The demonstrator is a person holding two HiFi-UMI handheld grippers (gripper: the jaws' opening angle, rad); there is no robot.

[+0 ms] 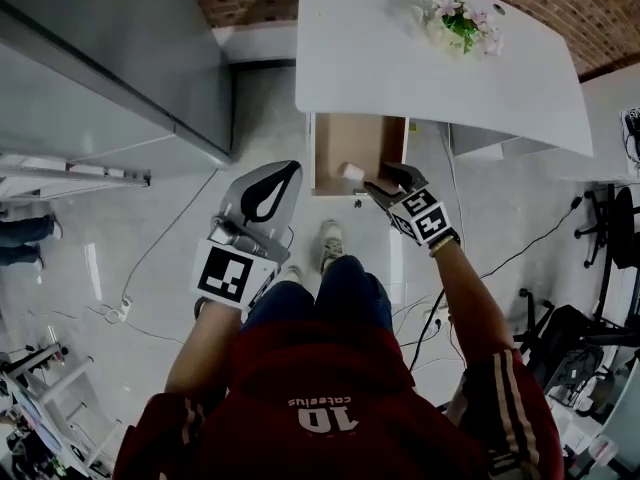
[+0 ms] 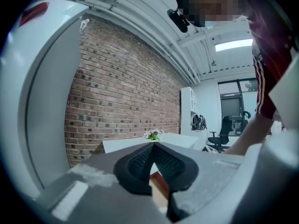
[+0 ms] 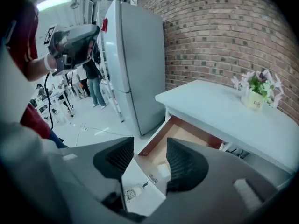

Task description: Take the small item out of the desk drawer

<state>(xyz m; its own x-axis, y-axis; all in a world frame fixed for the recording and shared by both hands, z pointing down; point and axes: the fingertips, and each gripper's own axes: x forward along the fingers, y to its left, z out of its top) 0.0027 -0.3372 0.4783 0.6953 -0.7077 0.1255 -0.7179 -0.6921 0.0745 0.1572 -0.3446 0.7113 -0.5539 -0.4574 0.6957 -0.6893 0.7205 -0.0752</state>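
White surface (image 1: 430, 68) ran out from a brick wall, with a small pot of flowers (image 1: 460, 23) at its far end, well beyond the drawer (image 1: 345, 143). That drawer stood pulled open beneath the surface's near edge, and I could see its brown wooden floor.

The small white item (image 1: 352, 172) lay inside the drawer, close behind the drawer's white front panel and towards its right side.

My right gripper (image 1: 388, 180) hung over the drawer's front right corner, just beside the item. In the right gripper view its jaws (image 3: 148, 153) stood apart with nothing clamped. The item (image 3: 163, 171) showed in the gap between them, lower down on the drawer's floor (image 3: 182, 134), and I could see no contact with either jaw.

My left gripper (image 1: 292, 168) was held left of the drawer, outside it and over the pale floor. In the left gripper view its jaws (image 2: 153, 146) were together at the tips and held nothing.

A tall grey fridge (image 1: 100, 58) stood further left of the drawer.
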